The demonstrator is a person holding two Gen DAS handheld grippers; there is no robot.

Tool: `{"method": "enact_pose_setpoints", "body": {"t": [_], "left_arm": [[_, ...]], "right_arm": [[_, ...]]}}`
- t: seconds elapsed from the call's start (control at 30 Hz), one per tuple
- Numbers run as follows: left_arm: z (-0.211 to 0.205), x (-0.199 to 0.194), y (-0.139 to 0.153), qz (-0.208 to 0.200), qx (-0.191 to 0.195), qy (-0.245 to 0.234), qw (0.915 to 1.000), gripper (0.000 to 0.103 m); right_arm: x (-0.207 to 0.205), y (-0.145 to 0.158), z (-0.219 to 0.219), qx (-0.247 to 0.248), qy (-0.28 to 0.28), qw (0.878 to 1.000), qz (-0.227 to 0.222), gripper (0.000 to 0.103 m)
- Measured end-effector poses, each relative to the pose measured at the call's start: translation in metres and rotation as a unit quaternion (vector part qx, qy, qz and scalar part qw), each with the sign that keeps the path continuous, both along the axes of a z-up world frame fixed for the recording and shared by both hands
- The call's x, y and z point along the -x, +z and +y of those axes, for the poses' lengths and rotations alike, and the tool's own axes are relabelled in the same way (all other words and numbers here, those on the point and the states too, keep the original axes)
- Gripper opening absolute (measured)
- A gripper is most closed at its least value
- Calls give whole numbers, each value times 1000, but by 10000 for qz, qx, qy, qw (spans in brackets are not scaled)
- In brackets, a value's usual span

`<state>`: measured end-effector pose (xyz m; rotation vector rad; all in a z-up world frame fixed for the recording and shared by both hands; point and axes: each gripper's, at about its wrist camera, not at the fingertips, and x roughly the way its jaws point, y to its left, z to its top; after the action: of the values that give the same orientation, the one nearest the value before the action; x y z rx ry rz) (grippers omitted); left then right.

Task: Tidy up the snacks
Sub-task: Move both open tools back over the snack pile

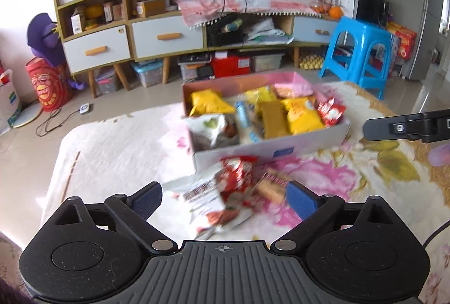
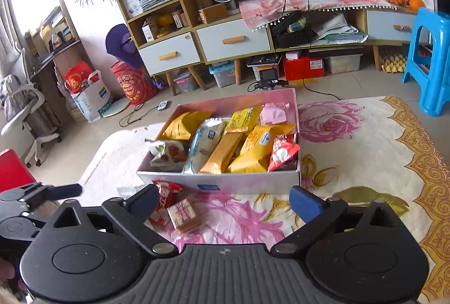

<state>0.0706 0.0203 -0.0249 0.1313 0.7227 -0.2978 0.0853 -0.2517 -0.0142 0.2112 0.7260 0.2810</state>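
Observation:
A white cardboard box (image 1: 270, 153) (image 2: 225, 183) stands on the floral blanket, filled with yellow, brown, white-blue, pink and red snack packets. In front of it lie three loose snacks: a white packet (image 1: 204, 204), a red packet (image 1: 239, 173) (image 2: 166, 194) and a small cracker packet (image 1: 271, 188) (image 2: 184, 215). My left gripper (image 1: 225, 199) is open above these loose snacks and holds nothing. My right gripper (image 2: 225, 201) is open over the blanket just before the box, with the cracker packet near its left finger. It holds nothing. Each gripper shows at the edge of the other's view.
The floral blanket (image 2: 351, 163) covers a low surface, with tiled floor beyond its left and far edges. A blue plastic stool (image 1: 360, 50) stands at the far right. A low cabinet with drawers (image 2: 233, 42) lines the back wall, with storage bins beneath it.

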Motion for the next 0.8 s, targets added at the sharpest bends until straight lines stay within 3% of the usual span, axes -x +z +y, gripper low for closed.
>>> {"method": "enact_pose_setpoints", "body": {"t": [0.23, 0.47, 0.67, 0.8], "left_arm": [[12, 1, -19, 63, -474, -181, 9987, 97], [30, -16, -35, 510, 284, 192, 9981, 97], [30, -36, -46, 843, 973, 580, 9900, 96], [20, -44, -55, 990, 963, 777, 9874, 94]], "right_arm": [[13, -18, 21, 565, 271, 9980, 68, 94], [28, -35, 55, 1079, 749, 9913, 105, 94], [37, -46, 81, 1519, 1202, 9811, -2, 94], [39, -56, 93, 1588, 1353, 9779, 128, 94]]}}
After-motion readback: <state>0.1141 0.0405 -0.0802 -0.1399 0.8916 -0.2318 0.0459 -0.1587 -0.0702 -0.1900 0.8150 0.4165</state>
